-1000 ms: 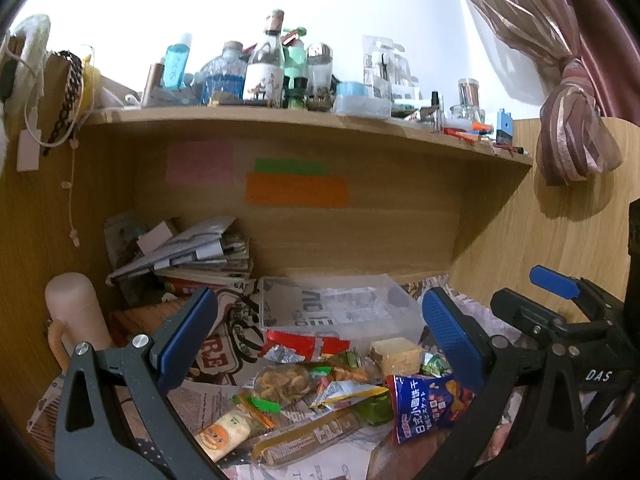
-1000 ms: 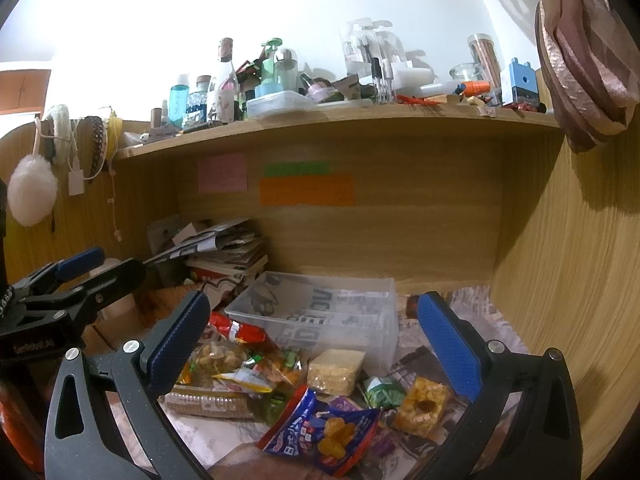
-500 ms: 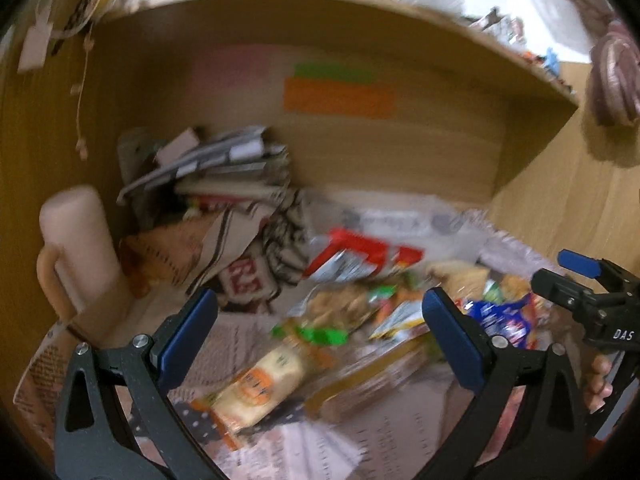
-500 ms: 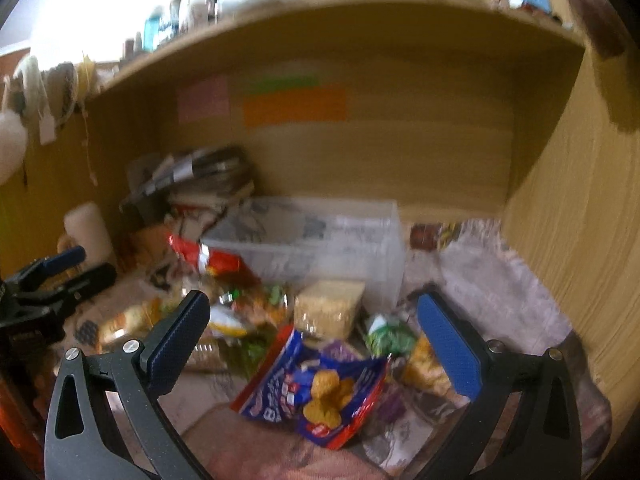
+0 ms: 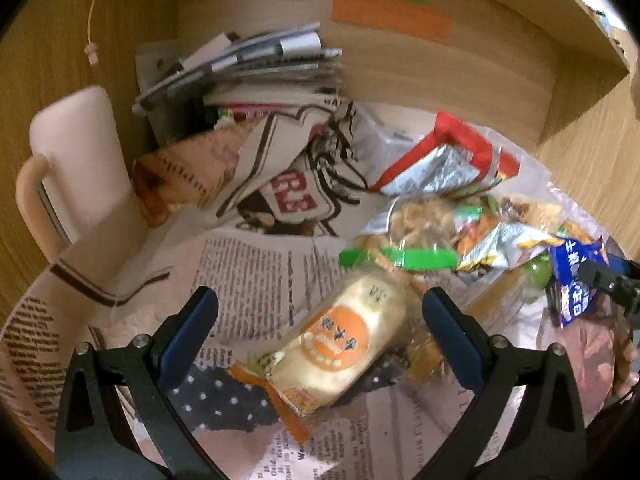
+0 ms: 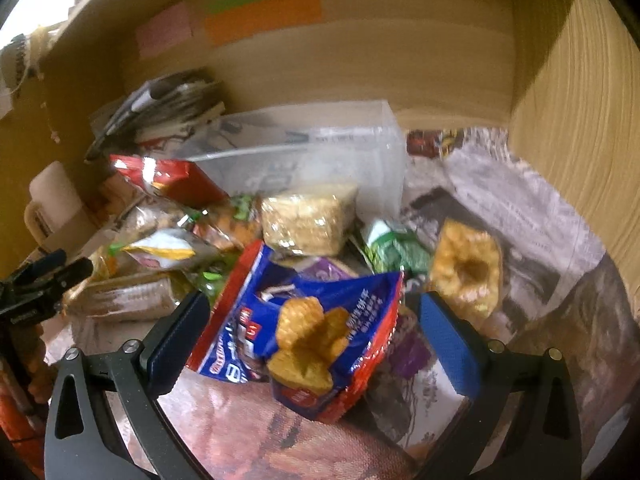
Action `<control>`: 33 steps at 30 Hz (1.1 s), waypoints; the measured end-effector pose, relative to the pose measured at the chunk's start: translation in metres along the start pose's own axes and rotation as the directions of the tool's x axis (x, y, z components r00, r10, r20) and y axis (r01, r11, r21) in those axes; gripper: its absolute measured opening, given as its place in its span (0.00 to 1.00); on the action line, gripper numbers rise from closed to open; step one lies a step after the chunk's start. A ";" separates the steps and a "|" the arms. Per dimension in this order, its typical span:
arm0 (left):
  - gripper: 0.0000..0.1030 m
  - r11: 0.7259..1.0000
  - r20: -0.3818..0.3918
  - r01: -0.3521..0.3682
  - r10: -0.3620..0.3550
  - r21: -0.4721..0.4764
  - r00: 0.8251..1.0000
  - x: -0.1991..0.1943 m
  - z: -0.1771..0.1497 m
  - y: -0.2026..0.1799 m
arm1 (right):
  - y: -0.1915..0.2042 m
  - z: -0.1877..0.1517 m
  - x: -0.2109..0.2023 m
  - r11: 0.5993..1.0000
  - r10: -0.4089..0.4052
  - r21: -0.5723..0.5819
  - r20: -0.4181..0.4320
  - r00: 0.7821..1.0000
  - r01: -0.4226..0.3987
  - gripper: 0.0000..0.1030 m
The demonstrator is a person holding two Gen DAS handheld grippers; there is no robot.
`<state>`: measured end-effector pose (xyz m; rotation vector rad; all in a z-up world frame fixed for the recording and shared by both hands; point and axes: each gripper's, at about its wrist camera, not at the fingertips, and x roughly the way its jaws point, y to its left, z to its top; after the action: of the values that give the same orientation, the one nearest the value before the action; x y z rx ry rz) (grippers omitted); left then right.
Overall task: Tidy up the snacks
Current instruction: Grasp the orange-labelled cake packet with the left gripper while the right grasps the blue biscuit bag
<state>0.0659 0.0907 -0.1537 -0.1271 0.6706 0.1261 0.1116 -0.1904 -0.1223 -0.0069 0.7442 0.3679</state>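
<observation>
A pile of snack packets lies on newspaper in a wooden desk nook. My left gripper (image 5: 320,320) is open, its blue pads either side of a cream packet with an orange circle (image 5: 340,344). My right gripper (image 6: 314,336) is open over a blue and red chip bag (image 6: 304,336). Behind that bag sit a tan wrapped block (image 6: 308,220), a green packet (image 6: 394,248) and a yellow pastry packet (image 6: 466,268). A clear plastic bin (image 6: 320,152) stands at the back. A red and silver bag (image 5: 448,160) leans near it.
A stack of papers and magazines (image 5: 248,64) sits at the back left. A pink mug-shaped object (image 5: 76,156) stands at the left wall. Wooden walls close the nook at the back and right (image 6: 580,120). The other gripper (image 6: 36,284) shows at the left edge.
Both grippers have dropped down and forward toward the snack pile. The shelf with bottles has left both views. The jaws stay open.
</observation>
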 end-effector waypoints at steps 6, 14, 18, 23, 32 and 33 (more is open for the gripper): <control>1.00 0.999 -0.018 0.048 -0.048 -0.005 0.999 0.001 -0.003 0.004 | 0.001 -0.004 0.008 1.000 -0.009 0.005 -0.025 1.000 0.009 0.99; 0.70 1.000 -0.104 -0.017 0.016 -0.009 0.994 0.020 -0.005 0.013 | -0.004 -0.005 0.003 1.000 -0.010 0.014 -0.008 1.000 0.010 0.83; 0.43 1.000 -0.092 -0.006 0.008 0.018 0.996 0.018 -0.006 0.007 | -0.010 -0.005 -0.001 0.999 0.031 0.031 -0.001 1.000 -0.031 0.68; 0.34 1.000 -0.071 -0.008 0.010 0.029 0.997 0.012 -0.004 0.001 | -0.011 -0.008 -0.002 0.998 0.053 0.036 0.009 0.999 -0.053 0.56; 0.33 0.998 0.064 -0.017 0.013 0.055 0.998 -0.029 0.026 -0.014 | -0.025 -0.005 -0.017 0.988 0.125 0.087 0.039 0.991 -0.128 0.46; 0.33 0.999 0.072 -0.013 0.009 0.053 0.997 -0.031 0.029 -0.015 | -0.026 -0.004 -0.020 0.988 0.127 0.088 0.048 0.991 -0.131 0.46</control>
<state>0.0623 0.0782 -0.1107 -0.0675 0.6030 0.1228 0.1041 -0.2213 -0.1150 0.1348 0.7212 0.4557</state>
